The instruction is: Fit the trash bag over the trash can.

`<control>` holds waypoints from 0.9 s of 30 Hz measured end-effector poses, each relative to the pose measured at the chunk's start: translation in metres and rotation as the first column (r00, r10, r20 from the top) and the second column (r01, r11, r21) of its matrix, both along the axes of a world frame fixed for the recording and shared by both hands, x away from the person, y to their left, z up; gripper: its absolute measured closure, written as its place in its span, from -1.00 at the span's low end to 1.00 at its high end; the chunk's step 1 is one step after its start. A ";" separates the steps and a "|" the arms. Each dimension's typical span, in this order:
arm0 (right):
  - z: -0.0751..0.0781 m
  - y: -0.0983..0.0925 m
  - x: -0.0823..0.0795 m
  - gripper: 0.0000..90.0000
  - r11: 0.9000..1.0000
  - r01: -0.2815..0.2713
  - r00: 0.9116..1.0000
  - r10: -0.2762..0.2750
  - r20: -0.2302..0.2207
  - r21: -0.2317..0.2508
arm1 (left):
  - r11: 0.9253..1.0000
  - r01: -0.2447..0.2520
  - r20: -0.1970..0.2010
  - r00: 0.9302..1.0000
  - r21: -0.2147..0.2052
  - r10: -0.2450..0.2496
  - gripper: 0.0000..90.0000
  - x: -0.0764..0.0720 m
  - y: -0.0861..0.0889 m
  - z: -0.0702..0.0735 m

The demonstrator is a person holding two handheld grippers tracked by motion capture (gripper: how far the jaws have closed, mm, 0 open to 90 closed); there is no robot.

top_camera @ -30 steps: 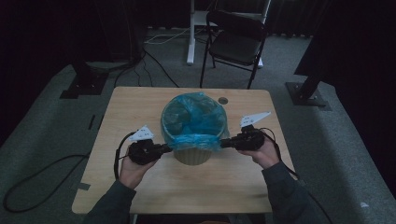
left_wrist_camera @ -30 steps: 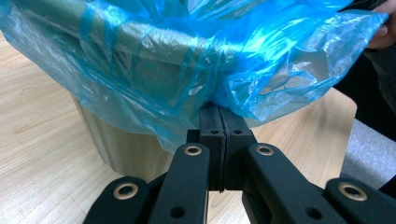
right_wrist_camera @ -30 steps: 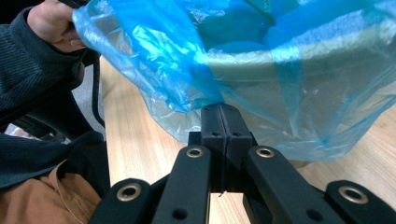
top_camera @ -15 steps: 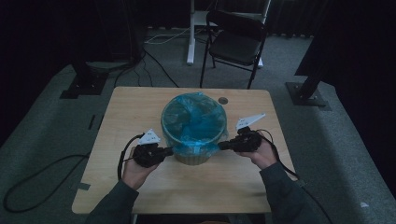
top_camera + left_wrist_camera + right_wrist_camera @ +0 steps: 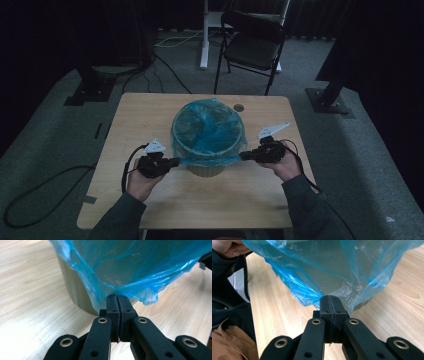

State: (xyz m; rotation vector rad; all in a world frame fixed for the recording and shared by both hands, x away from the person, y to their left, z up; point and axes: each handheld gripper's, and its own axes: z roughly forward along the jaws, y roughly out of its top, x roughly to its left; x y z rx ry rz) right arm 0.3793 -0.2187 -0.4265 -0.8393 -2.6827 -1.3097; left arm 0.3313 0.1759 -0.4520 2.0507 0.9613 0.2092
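High view: bin (image 5: pixel 206 169) upright, mouth up — both tongs (image 5: pixel 172 162) (image 5: pixel 243 156) pinch blue bag (image 5: pixel 207 131) hem.

High view: fixed above the person's side of the bench (image 5: pixel 150 115), facing forward and down. It takes in the whole bench top, both forearms, and the floor and a chair (image 5: pixel 252 45) beyond.

Left gripper view: mounted on the left tool (image 5: pixel 117 298), looking along its own jaws at very close range onto the blue bag (image 5: pixel 130 262) and the bin wall (image 5: pixel 75 290) beneath it.

Right gripper view: mounted on the right tool (image 5: pixel 329 298), equally close, facing the bag from the opposite side, with the person's sleeve (image 5: pixel 227 302) at its left edge.

Shared ground: all three cover the bag, the bin and the bench surface beside them.
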 end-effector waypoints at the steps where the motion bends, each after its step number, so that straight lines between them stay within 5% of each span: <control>1: -0.001 -0.001 0.000 1.00 1.000 0.003 1.000 -0.003 0.001 -0.002 | 1.000 -0.007 -0.005 1.000 -0.004 0.007 0.96 0.000 0.001 -0.001; 9: 0.001 -0.010 -0.001 0.98 1.000 0.024 1.000 -0.024 0.008 0.006 | 0.998 -0.053 -0.008 0.999 -0.037 0.053 0.83 0.001 0.016 0.003; 15: 0.017 -0.019 0.000 0.70 0.996 0.063 0.997 -0.066 0.050 0.064 | 0.993 -0.091 0.029 0.995 -0.073 0.093 0.68 0.002 0.027 0.016; 27: 0.042 -0.013 0.028 0.73 0.977 0.192 0.972 -0.202 0.117 0.089 | 0.978 -0.184 0.080 0.978 -0.102 0.193 0.63 0.044 0.024 0.036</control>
